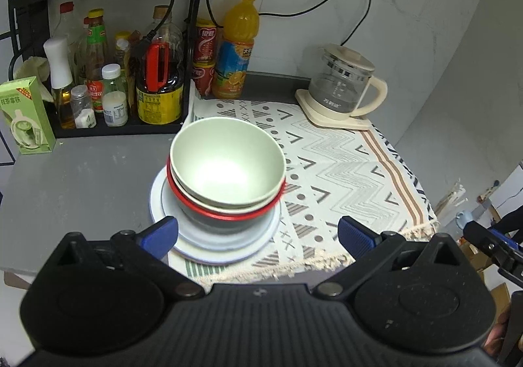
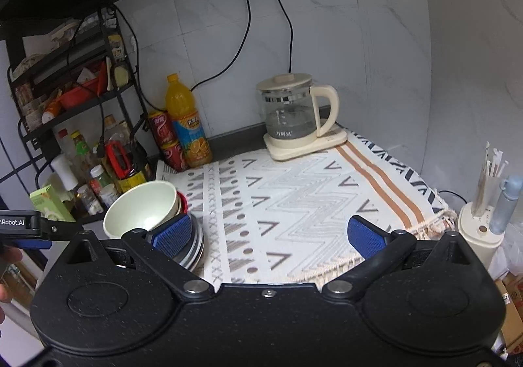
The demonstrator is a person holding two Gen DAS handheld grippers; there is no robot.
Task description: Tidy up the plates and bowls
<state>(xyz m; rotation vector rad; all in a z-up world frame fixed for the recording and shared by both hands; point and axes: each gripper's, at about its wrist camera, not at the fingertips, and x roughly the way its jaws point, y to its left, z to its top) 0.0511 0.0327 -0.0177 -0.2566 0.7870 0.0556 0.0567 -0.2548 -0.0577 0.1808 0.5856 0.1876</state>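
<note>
Left wrist view: the left gripper [image 1: 256, 236] has its fingers wide apart, nothing between them. At frame centre, a pale green bowl [image 1: 227, 161] nests in a red-rimmed bowl [image 1: 225, 215] on white plates [image 1: 212, 247], half on the patterned cloth [image 1: 343, 170]. A glass kettle [image 1: 343, 85] stands upper right, a juice bottle [image 1: 237, 46] beside the condiment rack [image 1: 108, 72]. The right gripper [image 2: 278, 236] also has its fingers apart, empty, over the cloth.

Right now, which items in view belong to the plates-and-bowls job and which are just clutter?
Job:
- green bowl, top of stack
- red-rimmed bowl under it
- plates at the bottom

Clutter:
- glass kettle
- orange juice bottle
- red cans
- condiment rack
- patterned cloth
</note>
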